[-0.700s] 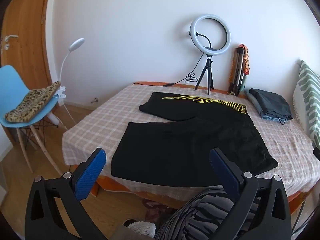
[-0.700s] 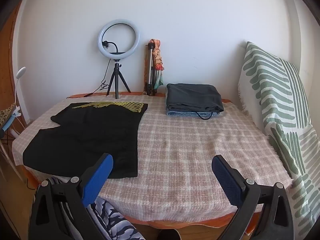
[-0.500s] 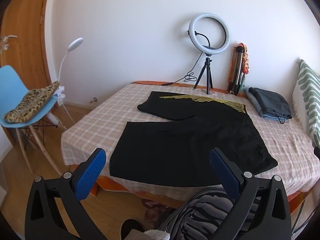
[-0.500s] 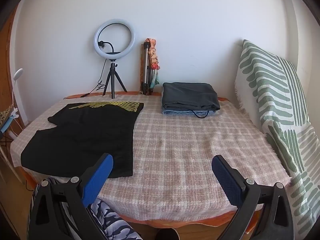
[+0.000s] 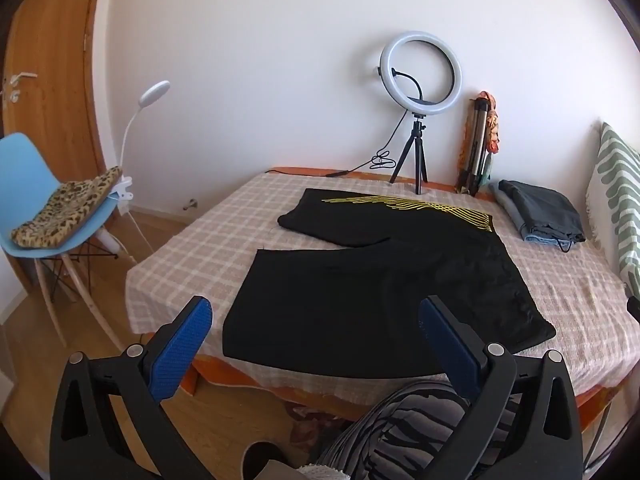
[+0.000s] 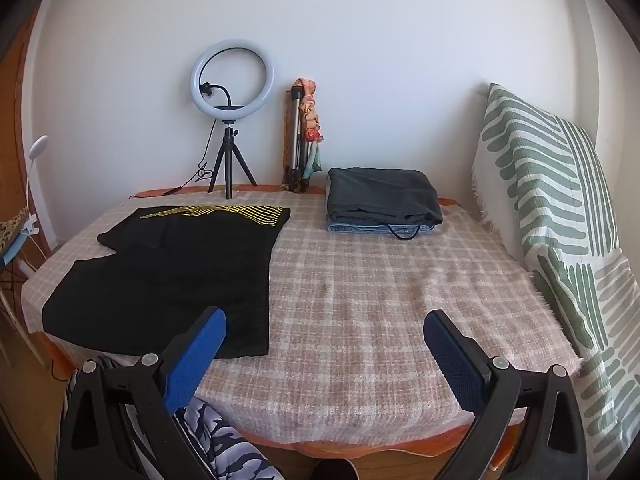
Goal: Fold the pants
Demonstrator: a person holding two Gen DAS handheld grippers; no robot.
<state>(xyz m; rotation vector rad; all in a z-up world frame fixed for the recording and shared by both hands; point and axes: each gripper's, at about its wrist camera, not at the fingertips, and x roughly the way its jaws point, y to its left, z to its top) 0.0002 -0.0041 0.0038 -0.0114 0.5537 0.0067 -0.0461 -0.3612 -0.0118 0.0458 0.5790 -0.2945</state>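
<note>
Black pants (image 5: 372, 276) with yellow stripes at the waistband lie spread flat on the checked bed cover (image 5: 192, 256), legs pointing left. They also show in the right wrist view (image 6: 172, 276) at the left of the bed. My left gripper (image 5: 316, 320) is open and empty, held in front of the bed's near edge, short of the pants. My right gripper (image 6: 324, 332) is open and empty, above the near edge of the bed, to the right of the pants.
A stack of folded clothes (image 6: 380, 204) lies at the back of the bed. A ring light on a tripod (image 6: 232, 128) and a folded tripod (image 6: 300, 140) stand by the wall. A striped cushion (image 6: 560, 216) leans at right. A blue chair (image 5: 36, 208) stands at left.
Both grippers have drifted a little toward the bed; the view shifted slightly. The pants have not moved and both grippers stay open.
</note>
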